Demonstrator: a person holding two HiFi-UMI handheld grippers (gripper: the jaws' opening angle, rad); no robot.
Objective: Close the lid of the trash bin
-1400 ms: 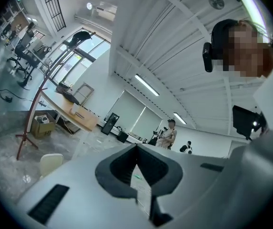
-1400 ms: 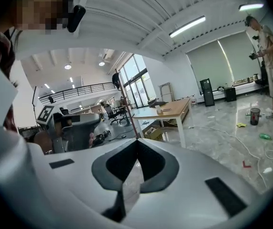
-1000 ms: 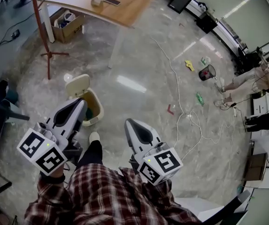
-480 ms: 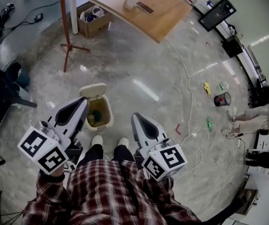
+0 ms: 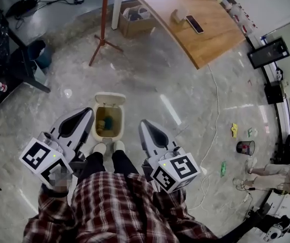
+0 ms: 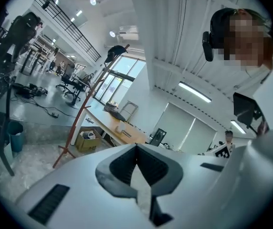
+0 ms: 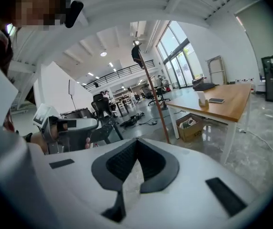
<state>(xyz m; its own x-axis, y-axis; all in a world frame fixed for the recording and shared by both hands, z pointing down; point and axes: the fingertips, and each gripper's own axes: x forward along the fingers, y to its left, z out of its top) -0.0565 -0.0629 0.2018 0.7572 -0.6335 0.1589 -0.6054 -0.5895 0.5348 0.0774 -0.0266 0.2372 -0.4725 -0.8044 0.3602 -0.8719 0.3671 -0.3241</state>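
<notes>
The trash bin (image 5: 109, 134) stands on the floor just beyond the person's shoes (image 5: 100, 148). Its lid (image 5: 110, 99) is tipped back on the far side, and rubbish shows inside. The left gripper (image 5: 86, 113) hangs close at the bin's left and the right gripper (image 5: 143, 126) at its right. Both have their jaws pressed together on nothing. A wooden table (image 5: 210, 39) stands far right.

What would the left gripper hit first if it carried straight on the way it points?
Probably nothing close: the left gripper, shut, points nearly level over the open trash bin, toward the wooden table; depth unclear.
</notes>
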